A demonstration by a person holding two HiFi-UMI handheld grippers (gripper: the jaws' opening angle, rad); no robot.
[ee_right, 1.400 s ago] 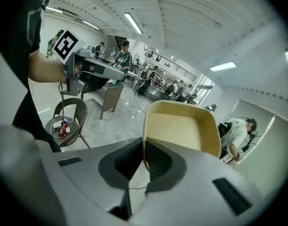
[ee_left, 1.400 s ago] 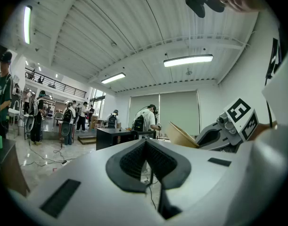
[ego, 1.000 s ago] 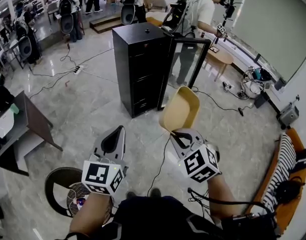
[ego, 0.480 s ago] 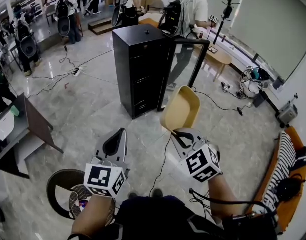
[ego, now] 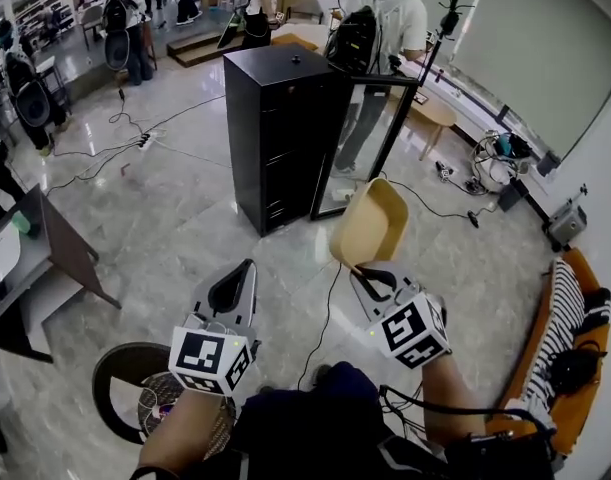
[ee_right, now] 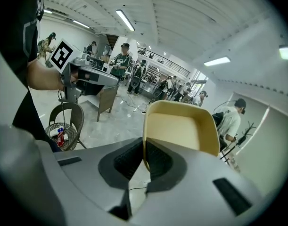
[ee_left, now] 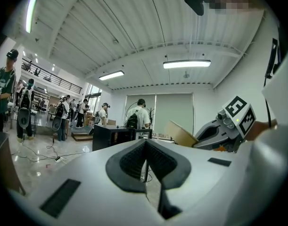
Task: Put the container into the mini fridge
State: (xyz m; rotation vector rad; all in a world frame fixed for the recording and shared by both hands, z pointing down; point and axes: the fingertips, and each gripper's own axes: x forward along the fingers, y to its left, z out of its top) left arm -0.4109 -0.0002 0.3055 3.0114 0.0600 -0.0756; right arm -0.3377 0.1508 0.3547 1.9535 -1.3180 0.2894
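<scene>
Well short of the mini fridge, a tan container held over the floor

Glossy grey stone-pattern floor [ego: 185,218] fills the head view, with black cables [ego: 105,153] trailing across its upper left. At upper centre stands the tall black mini fridge [ego: 280,138], its glass door [ego: 363,143] swung open to the right. A person with a backpack [ego: 380,23] stands behind it, and others are at the top left. A dark table [ego: 50,258] sits at the left edge and an orange sofa [ego: 575,358] at the right.

The container [ego: 370,223] is a shallow, pale tan tub with rounded corners, empty, at frame centre and apart from the fridge. The right gripper [ego: 360,270] has its jaws closed on the tub's rim, holding it tilted up. The left gripper [ego: 245,265] has its jaws together with nothing between them
</scene>
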